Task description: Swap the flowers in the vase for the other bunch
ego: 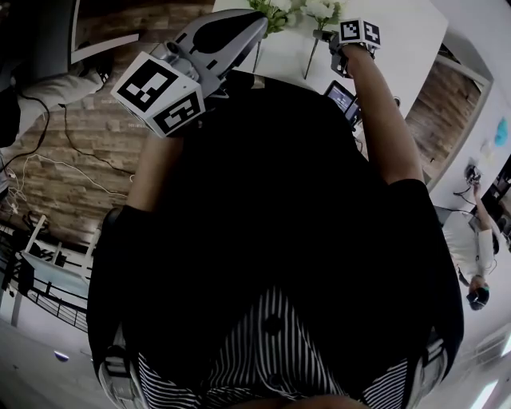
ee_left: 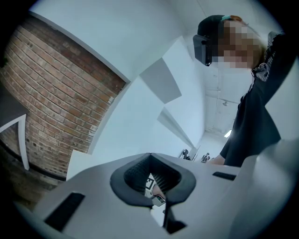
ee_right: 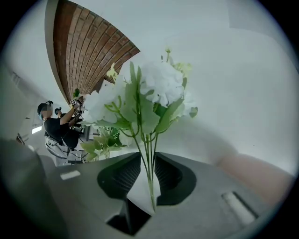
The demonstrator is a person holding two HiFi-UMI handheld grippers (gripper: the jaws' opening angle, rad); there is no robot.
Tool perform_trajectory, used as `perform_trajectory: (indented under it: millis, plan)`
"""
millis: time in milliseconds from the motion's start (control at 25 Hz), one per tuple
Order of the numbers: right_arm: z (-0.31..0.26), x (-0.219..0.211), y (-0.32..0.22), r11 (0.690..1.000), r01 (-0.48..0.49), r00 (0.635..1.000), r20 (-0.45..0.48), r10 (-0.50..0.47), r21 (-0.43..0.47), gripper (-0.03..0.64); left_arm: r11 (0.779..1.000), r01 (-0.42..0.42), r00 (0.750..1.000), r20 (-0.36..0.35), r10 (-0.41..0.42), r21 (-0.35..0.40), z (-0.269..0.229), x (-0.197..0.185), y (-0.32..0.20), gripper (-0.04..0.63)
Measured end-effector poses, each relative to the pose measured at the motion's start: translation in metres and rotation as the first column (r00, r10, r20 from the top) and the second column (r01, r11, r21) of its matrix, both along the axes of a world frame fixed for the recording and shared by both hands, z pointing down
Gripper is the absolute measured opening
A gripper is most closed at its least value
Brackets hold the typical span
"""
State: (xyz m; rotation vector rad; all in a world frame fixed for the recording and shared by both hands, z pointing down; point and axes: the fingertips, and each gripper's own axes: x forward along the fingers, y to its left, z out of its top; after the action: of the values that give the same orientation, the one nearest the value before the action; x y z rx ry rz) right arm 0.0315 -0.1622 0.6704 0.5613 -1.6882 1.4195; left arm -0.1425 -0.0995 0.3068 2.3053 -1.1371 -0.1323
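First, the head view: the left gripper (ego: pixel 257 22) reaches toward the white table (ego: pixel 399 40). Its marker cube (ego: pixel 160 92) shows bold black-and-white square patterns, not letters. The right gripper (ego: pixel 327 36) is at the table edge, with a smaller patterned cube (ego: pixel 359 33) above the wrist. A white bunch (ego: pixel 322 9) lies over the tabletop just beyond it, and one thin stem (ego: pixel 310 56) slants back beside the gripper. A second bunch (ego: pixel 275 14) of white heads and green leaves is just to its left. A lit tablet (ego: pixel 342 97) lies near the right forearm, but its screen is too small to read.

Next, the left gripper view: the left gripper (ee_left: pixel 149 156) has its jaw tips closed together with nothing between them. Through the hollow behind the tips, a scrap of black-and-white marker (ee_left: pixel 150 182) shows. A brick wall (ee_left: pixel 51 93) fills the left side.

Lastly, the right gripper view: the right gripper (ee_right: pixel 148 161) has its jaws slightly apart. The stems (ee_right: pixel 148 154) of the white bunch (ee_right: pixel 156 86) run between the ribbed pads, and white shows beside them, so they are not pinched. The cut ends sit deep in the gap. Behind, to the left, is the leafy second bunch (ee_right: pixel 100 142).
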Motion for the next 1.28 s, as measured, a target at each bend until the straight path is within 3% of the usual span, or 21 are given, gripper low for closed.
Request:
perform_trajectory:
  millis: [320,480,600,680,880,1040,1280]
  plan:
    - [-0.02,0.002,0.001,0.999,-0.035,0.999,0.037,0.033,0.041,0.187,0.999,-0.033,0.999,-0.002,0.033,-0.001,0.002,0.009,-0.005,0.006]
    - [-0.071,-0.006,-0.003,0.996,-0.058,0.981,0.189,0.044,0.069,0.212,0.997,-0.074,0.997,0.001,0.074,0.004,0.002,0.02,-0.008,0.006]
    - [-0.12,-0.02,-0.002,0.994,-0.065,0.938,0.346,0.031,0.085,0.212,0.995,-0.097,0.995,0.001,0.097,0.013,0.0,0.026,-0.01,0.006]
    - [-0.138,-0.027,0.0,0.993,-0.046,0.925,0.38,-0.001,0.113,0.212,0.994,-0.105,0.995,0.002,0.105,0.019,-0.002,0.028,-0.011,0.006]
    - [-0.123,-0.046,0.004,0.992,0.008,0.938,0.342,-0.052,0.127,0.217,0.995,-0.094,0.996,0.01,0.094,0.021,-0.003,0.026,-0.005,0.006]
    - [-0.098,-0.078,0.011,0.989,0.064,0.958,0.27,-0.099,0.135,0.231,0.999,-0.042,0.999,0.021,0.042,0.01,-0.004,0.002,0.007,0.006]
    - [-0.059,-0.131,0.025,0.995,0.089,0.975,0.199,-0.098,0.052,0.28,0.998,0.055,0.998,0.02,-0.055,-0.015,0.004,-0.043,0.03,0.006]
